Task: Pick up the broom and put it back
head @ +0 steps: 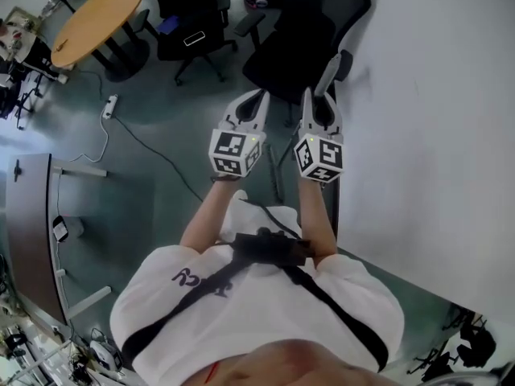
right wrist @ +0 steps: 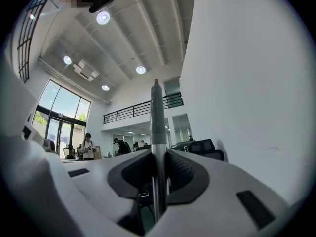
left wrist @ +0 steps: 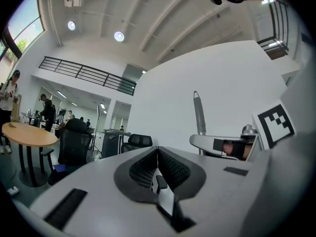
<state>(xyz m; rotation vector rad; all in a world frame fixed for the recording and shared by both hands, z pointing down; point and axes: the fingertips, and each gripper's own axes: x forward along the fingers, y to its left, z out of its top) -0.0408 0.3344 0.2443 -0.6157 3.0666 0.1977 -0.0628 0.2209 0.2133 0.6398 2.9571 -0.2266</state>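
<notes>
The broom's grey handle stands upright between the jaws of the right gripper, which is closed on it. The tapered top rises above the jaws and the shaft runs down below them, out of view. The broom head shows in no view. The left gripper is just beside the right one, at its left, with its jaws together and nothing between them. Both are held out level in front of the person. A white wall lies close on the right gripper's right, black office chairs stand ahead of both grippers, and a round wooden table is well off to the left across the green floor. Judgement: the broom is picked up and is being carried to its resting place, so roughly half of the task remains. To do this step well, hold the handle vertical, steer it clear of the chairs and the wall, and set the lower end on the floor with the handle leaning securely before the jaws open. The idle left gripper could steady the shaft. Markings: black-and-white square markers on each gripper's cube; a dark print on the person's white shirt, not legible. No brand is visible on the broom.
</notes>
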